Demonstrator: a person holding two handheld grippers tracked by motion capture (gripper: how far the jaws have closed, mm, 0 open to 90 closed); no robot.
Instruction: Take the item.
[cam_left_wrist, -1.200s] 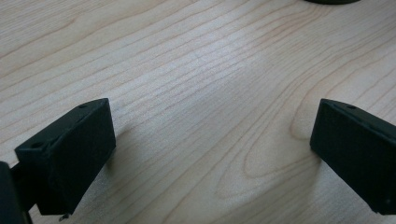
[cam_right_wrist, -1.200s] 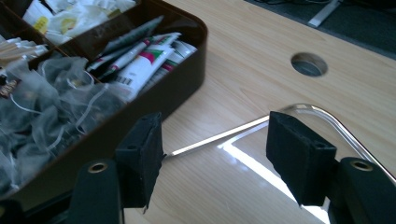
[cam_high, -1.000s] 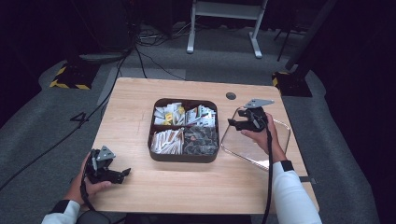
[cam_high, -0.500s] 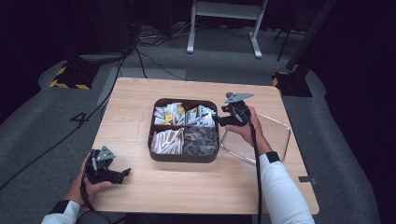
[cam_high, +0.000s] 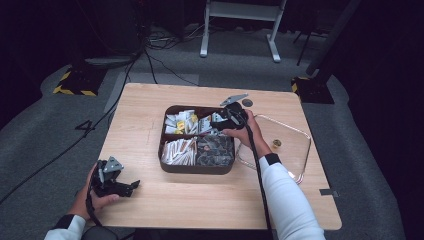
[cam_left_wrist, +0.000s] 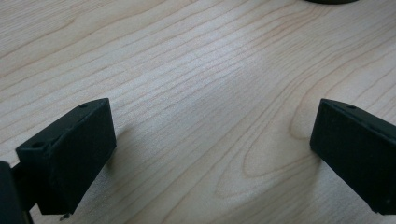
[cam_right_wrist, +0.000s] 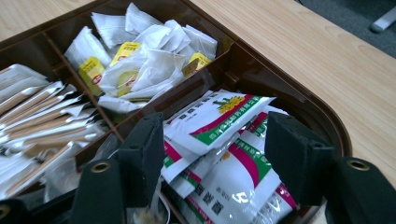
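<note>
The desk (cam_high: 150, 125) is broad pale wood with bare room all along its front and left. In its middle sits a dark brown four-compartment tray (cam_high: 197, 167), and just to the right of it a clear shallow tray (cam_high: 300, 160) holding one small round thing, too small to name. Any carry towards that side has open wood behind it, but the two trays lie close, so a low swing could clip either rim.

The right gripper (cam_right_wrist: 212, 140) is down in the tray's far right compartment, jaws wide on either side of a loose heap of white, green and red sachets (cam_right_wrist: 219, 116). The sachets overlap and look slick. The likely fault is a close that takes two or three at once, or catches only a corner so one slides free; the divider wall sits just beside the left jaw and may foul it. Teabags (cam_right_wrist: 140, 65) fill the next compartment.

The left gripper (cam_left_wrist: 210, 154) rests wide open on bare desk near the front left corner, well apart, empty.
</note>
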